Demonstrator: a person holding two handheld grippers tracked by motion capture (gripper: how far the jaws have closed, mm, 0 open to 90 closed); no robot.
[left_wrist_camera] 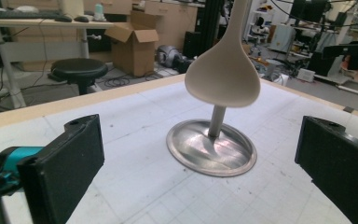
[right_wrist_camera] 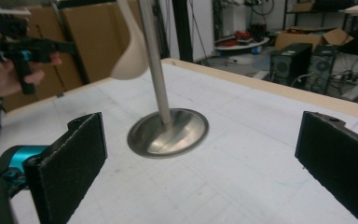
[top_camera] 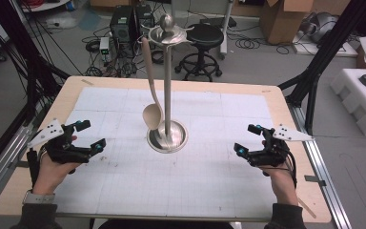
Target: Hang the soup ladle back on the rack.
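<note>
A metal stand (top_camera: 167, 81) with a round base (top_camera: 167, 137) rises from the middle of the white mat. A beige ladle (top_camera: 152, 114) hangs from its top ring, bowl down, just above the base. In the left gripper view the ladle bowl (left_wrist_camera: 223, 74) hangs in front of the pole over the base (left_wrist_camera: 209, 147). The right gripper view has the pole (right_wrist_camera: 154, 60), base (right_wrist_camera: 168, 133) and ladle bowl (right_wrist_camera: 131, 58). My left gripper (top_camera: 87, 134) is open at the mat's left, empty. My right gripper (top_camera: 248, 138) is open at the right, empty.
The white gridded mat (top_camera: 171, 176) covers a wooden table (top_camera: 286, 102). Beyond the far edge stand a black stool (top_camera: 203, 40), computer towers (top_camera: 126, 24) and cardboard boxes (top_camera: 286, 16). White foam blocks (top_camera: 362, 95) lie on the floor at the right.
</note>
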